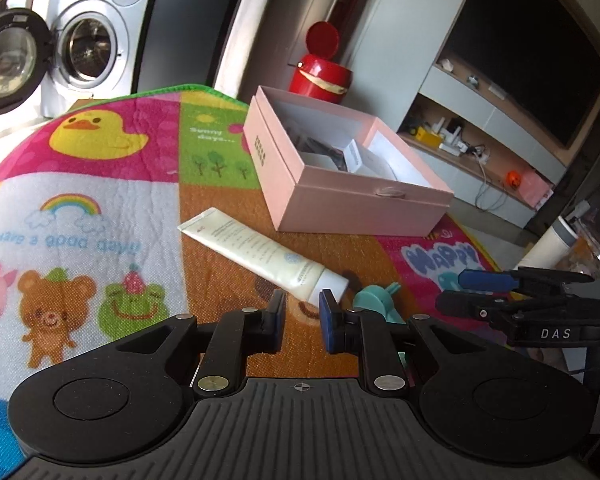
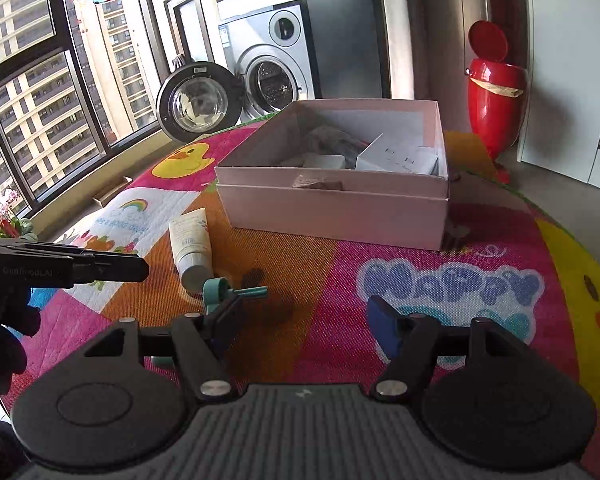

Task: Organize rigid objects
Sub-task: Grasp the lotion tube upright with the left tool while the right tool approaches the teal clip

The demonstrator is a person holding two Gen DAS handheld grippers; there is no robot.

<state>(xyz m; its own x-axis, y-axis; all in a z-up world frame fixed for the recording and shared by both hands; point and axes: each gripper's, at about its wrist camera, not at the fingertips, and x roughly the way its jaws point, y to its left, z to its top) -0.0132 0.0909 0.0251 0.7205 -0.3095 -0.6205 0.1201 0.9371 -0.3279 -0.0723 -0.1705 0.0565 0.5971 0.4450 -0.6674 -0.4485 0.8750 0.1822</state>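
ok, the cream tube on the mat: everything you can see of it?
The cream tube is pale, glossy and plastic-looking, with a flat crimped end and a white cap; small print and a round logo show, unreadable. It lies flat on the colourful play mat, crimp toward the pink box, cap toward the cameras. A teal plastic piece sits by the cap; contact unclear. Neither claw holds it.

Home living room: washing machine [image 2: 274, 68], television [image 1: 528, 48], children's mat [image 1: 100, 200].
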